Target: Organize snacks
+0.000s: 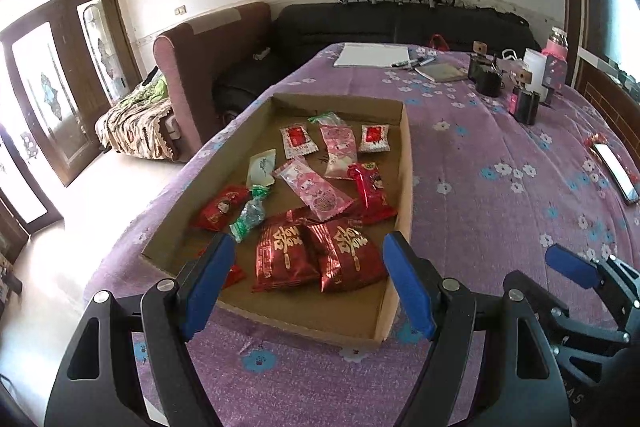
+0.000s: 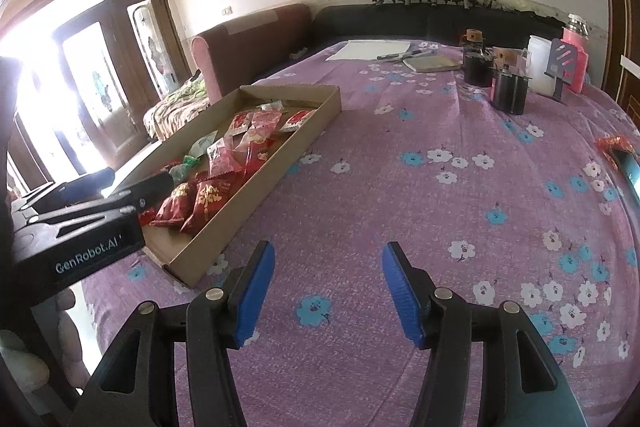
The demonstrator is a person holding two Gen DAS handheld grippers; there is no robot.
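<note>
My left gripper (image 1: 308, 287) has black plastic linkage arms with triangular cut-outs, round silver pivot screws and flat blue ribbed pads (image 1: 208, 279). My right gripper (image 2: 328, 291) is built alike: black arms, silver screws, blue pads (image 2: 402, 293). Seen from the right wrist, my left gripper's black body bears pale "GenRobot.AI" lettering.

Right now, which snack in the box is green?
The twisted green candy, between the small red packet and the big red packs. The others are red, pink or white.
</note>
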